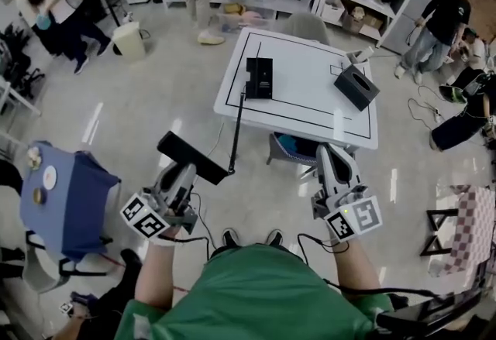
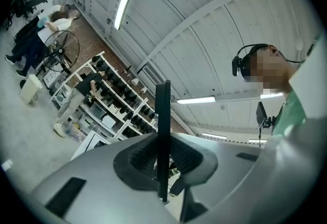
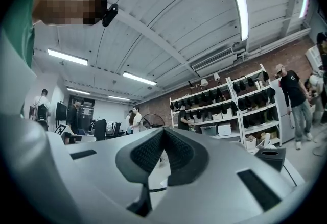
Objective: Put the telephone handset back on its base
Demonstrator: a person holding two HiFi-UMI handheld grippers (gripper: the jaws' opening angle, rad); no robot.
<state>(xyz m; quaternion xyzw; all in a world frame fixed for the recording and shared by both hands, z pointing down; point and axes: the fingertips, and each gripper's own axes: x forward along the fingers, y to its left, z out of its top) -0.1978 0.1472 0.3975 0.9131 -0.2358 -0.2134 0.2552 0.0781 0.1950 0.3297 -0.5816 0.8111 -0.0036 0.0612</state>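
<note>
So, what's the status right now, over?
Left tool shut on handset, short of the table. Right tool shut, empty. Base on table; box sits aside, path looks open.

white table (image 1: 304, 102): black telephone base (image 1: 259, 77) left, tissue box (image 1: 356, 86) right

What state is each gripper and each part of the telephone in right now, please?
Left gripper: shut on the handset.
Handset: off the base, held in the air short of the table.
Right gripper: shut, empty.
Base: on the table, without its handset.
</note>
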